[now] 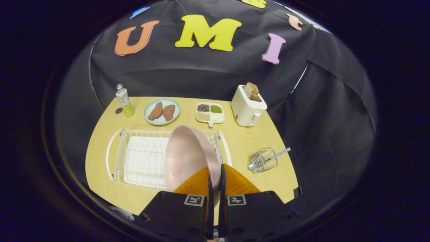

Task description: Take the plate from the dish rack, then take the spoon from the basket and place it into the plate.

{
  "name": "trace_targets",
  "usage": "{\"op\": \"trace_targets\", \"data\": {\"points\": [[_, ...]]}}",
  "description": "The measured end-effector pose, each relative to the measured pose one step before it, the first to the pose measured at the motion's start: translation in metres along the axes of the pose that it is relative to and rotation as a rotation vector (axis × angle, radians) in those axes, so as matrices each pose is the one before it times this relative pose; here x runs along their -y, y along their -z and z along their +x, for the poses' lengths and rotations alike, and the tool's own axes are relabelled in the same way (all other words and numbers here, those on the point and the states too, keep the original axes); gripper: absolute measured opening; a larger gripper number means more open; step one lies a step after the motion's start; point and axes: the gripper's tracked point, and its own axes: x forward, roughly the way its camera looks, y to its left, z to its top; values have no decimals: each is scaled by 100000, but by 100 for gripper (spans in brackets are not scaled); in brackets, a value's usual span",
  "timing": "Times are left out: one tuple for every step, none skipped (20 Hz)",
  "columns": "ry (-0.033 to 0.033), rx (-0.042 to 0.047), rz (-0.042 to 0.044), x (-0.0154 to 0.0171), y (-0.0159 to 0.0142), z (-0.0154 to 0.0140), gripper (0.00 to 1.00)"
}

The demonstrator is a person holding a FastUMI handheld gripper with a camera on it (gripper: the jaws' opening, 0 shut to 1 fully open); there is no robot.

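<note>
I hold the gripper (215, 171) above the near edge of the table (100, 161), its two orange fingers (198, 183) pressed nearly together and pinching the rim of the pink plate (186, 158) between them. The plate stands on edge, tilted, over the right end of the white dish rack (141, 158); I cannot tell whether its lower edge is touching the rack's wires or is already clear of them. I judge the first step to be under way: the plate is gripped but not yet set down on the table. Everything after that remains: releasing the plate, fetching the spoon (272, 157) and laying it in the plate. The spoon lies in the small wire basket (263, 160), to the right of the rack and well apart from the fingers, its handle projecting over the basket's far side. Count of items: one pink plate, one rack, one basket, one spoon. Along the far edge of the table: one bottle (124, 100), one blue-green plate (162, 111) carrying two brown pieces, one divided tray (210, 113) with three filled compartments, and one toaster (248, 108) with bread in its slot.
</note>
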Motion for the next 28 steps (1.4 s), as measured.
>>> {"op": "trace_targets", "data": {"points": [[-2237, 1840, 2099, 600, 1014, -167, 11], [-1218, 974, 1033, 835, 1496, 12, 11], [-372, 1286, 659, 809, 1403, 107, 11], [355, 870, -720, 1046, 1762, 110, 11], [-436, 486, -307, 608, 1639, 161, 11], [-1689, -661, 508, 202, 1892, 268, 11], [-2967, -622, 480, 66, 1789, 416, 11], [-3390, -569, 980, 217, 1552, 580, 11], [-4064, -413, 2188, 42, 1442, 647, 11], [-3596, -1552, 600, 233, 1574, 740, 11], [-2078, -1810, 686, 524, 1390, 738, 11], [-1148, -2319, 969, 788, 1385, 861, 11], [-1055, -1306, 1145, 586, 1004, 835, 11], [-703, -1460, 150, 655, 949, 791, 11], [-3929, 258, 1861, -75, 654, 791, 11], [-3321, -161, 1412, 94, -112, 359, 11], [-1738, -868, 317, 361, 396, 405, 11], [-1953, 671, 360, 343, 157, 63, 11], [-1515, 602, -9, 286, 167, 211, 12], [-1115, 83, 751, 274, 282, 199, 12], [-1174, 210, 447, 135, 79, 197, 12], [-1244, 485, -422, 18, 8, 183, 13], [-1357, 1302, -2447, 24, -41, 274, 13], [145, 1233, -3166, 366, 93, 276, 14], [-233, 3247, -1756, 375, -270, 276, 18], [949, 3504, -1274, 418, -327, 392, 18], [1681, 3405, -755, 642, -214, 577, 21], [474, 2468, -591, 337, 30, 300, 21]]}}
